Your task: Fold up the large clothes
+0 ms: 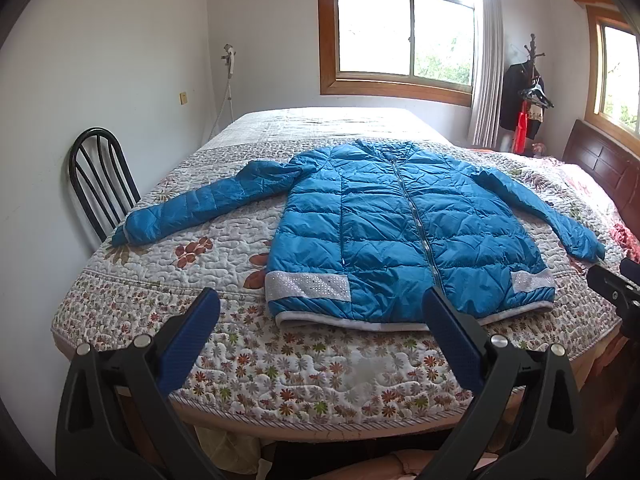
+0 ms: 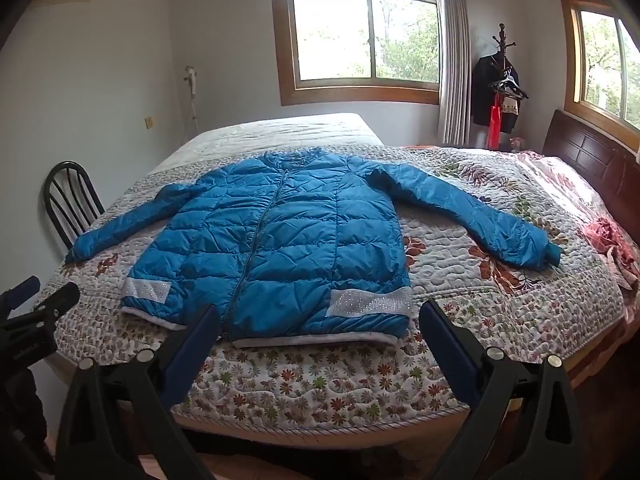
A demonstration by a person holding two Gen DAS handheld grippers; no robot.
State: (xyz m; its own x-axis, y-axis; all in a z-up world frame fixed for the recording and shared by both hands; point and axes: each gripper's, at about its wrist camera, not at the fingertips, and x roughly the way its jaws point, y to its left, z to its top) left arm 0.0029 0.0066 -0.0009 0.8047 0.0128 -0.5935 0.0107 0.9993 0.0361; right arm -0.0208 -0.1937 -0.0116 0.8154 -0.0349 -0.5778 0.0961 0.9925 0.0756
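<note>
A blue quilted puffer jacket (image 1: pixel 400 224) lies flat, zipped front up, on the floral quilted bed (image 1: pixel 320 376), hem toward both tongs, collar away, sleeves spread sideways. The left tongs (image 1: pixel 320 308) and right tongs (image 2: pixel 320 320) hover open and empty just short of the hem. Each sleeve lies nearer its own side's tongs, so the left sleeve (image 1: pixel 192 204) likely suits the left.

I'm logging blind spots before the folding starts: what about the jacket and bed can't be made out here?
- Blue jacket back and lining: both views, it lies front-up on the quilt.
- Hem middle: left gripper finger covers it in the left view.
- Bed's right end: cut off by the fisheye edge.
- Under the bed: dark.
</note>
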